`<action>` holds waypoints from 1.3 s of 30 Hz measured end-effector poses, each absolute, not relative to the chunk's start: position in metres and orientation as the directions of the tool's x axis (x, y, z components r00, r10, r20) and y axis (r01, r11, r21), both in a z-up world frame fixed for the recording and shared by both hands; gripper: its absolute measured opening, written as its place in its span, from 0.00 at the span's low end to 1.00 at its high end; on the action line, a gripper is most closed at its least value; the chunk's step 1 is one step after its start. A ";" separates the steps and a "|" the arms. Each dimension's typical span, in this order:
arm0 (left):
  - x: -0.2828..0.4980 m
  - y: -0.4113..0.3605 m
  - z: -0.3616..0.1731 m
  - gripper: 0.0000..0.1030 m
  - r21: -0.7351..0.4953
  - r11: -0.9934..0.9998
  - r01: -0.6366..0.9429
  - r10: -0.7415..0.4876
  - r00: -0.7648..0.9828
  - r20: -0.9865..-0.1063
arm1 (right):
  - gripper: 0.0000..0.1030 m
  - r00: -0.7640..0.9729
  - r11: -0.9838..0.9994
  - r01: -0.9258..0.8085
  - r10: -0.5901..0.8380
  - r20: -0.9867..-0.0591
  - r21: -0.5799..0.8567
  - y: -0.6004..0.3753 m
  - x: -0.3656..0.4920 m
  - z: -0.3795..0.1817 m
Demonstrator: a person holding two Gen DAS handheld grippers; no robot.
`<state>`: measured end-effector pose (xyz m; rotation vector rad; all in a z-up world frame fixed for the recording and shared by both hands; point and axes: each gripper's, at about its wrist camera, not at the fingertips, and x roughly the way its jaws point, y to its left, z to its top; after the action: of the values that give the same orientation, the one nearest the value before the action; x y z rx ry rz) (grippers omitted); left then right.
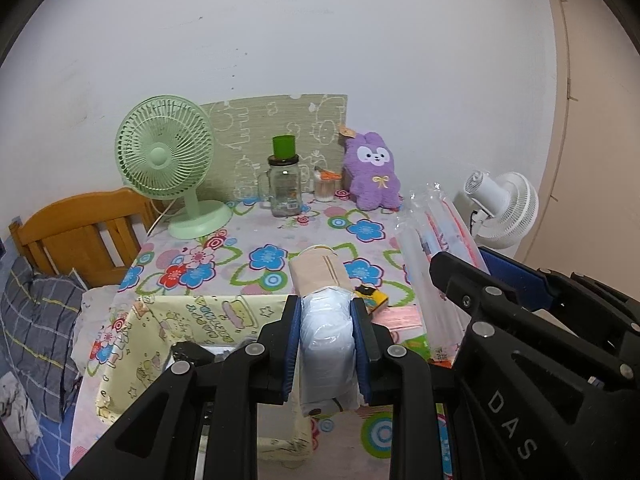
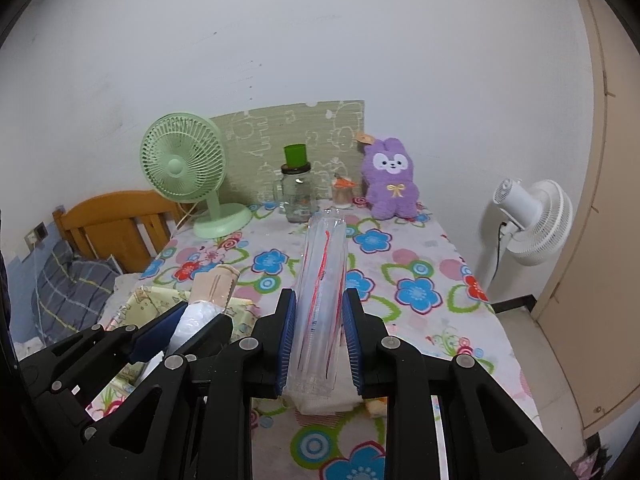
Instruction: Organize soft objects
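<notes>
Brightness: even, soft indoor light in both views
Wall (image 1: 320,40): pale, faint bluish tint at top centre
Shadows: weak, soft
Edges: strong fisheye bending, black corners around the frame
Focus: centre sharp, lower edge slightly soft
Glare: small highlights on clear plastic pack (image 2: 324,280)

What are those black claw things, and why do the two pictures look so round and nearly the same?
They are grabbing tools that a person holds, one in each hand. Each tool carries a small wide-eyed camera, so there is one rounded picture per hand. The left gripper squeezes a white and beige soft packet. The right gripper squeezes a long clear plastic pack. Both hang over a table with a flowered cloth. At the back stand a green fan, a glass jar and a purple plush bunny.
</notes>
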<state>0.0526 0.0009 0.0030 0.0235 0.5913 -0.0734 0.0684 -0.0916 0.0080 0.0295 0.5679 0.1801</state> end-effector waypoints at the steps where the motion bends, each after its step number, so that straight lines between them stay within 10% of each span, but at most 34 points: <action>1: 0.054 0.004 0.003 0.23 -0.002 0.997 0.071 -0.060 0.826 -0.560 | 0.26 0.825 0.983 -0.168 0.184 -0.534 0.078 -0.088 0.070 0.008; 39: 0.088 0.113 -0.049 0.23 0.030 0.993 -0.111 0.103 0.734 -0.671 | 0.26 0.674 0.923 -0.363 0.355 -0.648 0.128 0.030 0.120 -0.048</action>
<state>0.0878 0.1126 -0.0487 -0.0122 0.7366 0.1176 0.1202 0.0296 -0.0481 -0.0111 0.7264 0.4036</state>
